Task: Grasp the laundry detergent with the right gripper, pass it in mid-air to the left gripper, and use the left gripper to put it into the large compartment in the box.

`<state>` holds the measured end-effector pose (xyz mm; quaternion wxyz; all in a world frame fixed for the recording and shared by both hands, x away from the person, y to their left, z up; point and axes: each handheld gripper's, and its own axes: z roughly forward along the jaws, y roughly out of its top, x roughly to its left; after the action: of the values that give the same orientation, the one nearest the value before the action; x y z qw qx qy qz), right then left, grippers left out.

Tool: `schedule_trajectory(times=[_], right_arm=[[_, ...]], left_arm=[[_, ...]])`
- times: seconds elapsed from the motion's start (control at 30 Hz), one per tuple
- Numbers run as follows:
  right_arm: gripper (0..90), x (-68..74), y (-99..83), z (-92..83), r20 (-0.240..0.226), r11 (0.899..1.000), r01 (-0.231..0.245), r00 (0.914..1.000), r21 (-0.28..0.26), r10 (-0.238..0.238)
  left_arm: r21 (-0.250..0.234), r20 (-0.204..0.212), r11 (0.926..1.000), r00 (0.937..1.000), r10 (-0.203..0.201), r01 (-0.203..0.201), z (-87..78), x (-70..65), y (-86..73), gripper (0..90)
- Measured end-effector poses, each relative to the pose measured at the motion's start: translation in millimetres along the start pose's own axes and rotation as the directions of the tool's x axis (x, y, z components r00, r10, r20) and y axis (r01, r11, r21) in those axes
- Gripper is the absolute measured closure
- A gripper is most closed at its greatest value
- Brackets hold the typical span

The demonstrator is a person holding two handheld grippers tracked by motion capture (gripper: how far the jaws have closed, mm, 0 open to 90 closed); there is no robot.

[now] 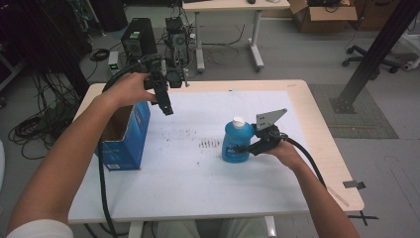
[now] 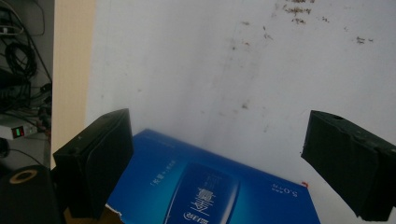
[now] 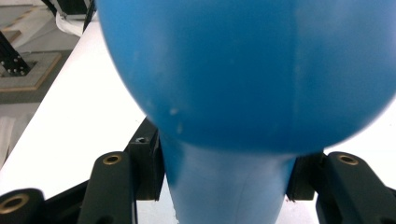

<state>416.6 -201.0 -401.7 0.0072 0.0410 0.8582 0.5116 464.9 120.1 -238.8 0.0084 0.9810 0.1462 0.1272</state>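
High view, from the bottom edge upward: two forearms come in at the lower corners of the frame, each hand carrying a claw over the white-topped bench (image 1: 188, 188); right of centre the blue bottle (image 1: 236, 142) with its white cap stands upright on the bench, and the right claw (image 1: 246, 147) is clenched on its side, the grey three-cornered plate sticking up above the hand; no earlier picture bears on it, so I say only that the grip is on; in the right gripper view the bottle (image 3: 243, 79) takes up the middle and top of the frame, its narrower part squeezed between the two black jaws at the bottom edge, both pressed against it. Left of centre, a little farther up the frame, an open blue carton (image 1: 124, 134) stands on the bench near its left edge; the left claw (image 1: 167, 108) hangs above and just to the right of it, pointing down, released and holding nothing; in the left gripper view its jaws stand wide apart with the carton (image 2: 210, 186) at the bottom centre and bare, scuffed bench behind. Farther off, upper left of the high view, computer towers (image 1: 139, 37) and cables sit on the floor.
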Motion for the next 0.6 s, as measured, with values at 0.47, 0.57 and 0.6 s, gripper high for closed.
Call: schedule_trajectory(times=[0.47, 0.57, 0.6], right_arm=[[43.5, 7.8, 21.8, -25.1, 0.032, 1.000, 0.008, 0.9995, -0.015, -0.007], [43.5, 10.9, 29.2, -29.9, 0.038, 1.000, 0.011, 0.9992, -0.018, -0.010], [43.5, 10.9, 29.2, -29.9, 0.038, 1.000, 0.011, 0.9992, -0.018, -0.010]], left_arm=[[-0.017, -0.009, 0.9997, 0.9999, 0.014, -0.015, -7.9, -8.9, 3.3, 9.2], [-0.024, -0.007, 0.9996, 0.9998, 0.017, -0.018, -10.5, -11.9, 4.0, 9.2], [-0.024, -0.007, 0.9996, 0.9998, 0.017, -0.018, -10.5, -11.9, 4.0, 9.2]])
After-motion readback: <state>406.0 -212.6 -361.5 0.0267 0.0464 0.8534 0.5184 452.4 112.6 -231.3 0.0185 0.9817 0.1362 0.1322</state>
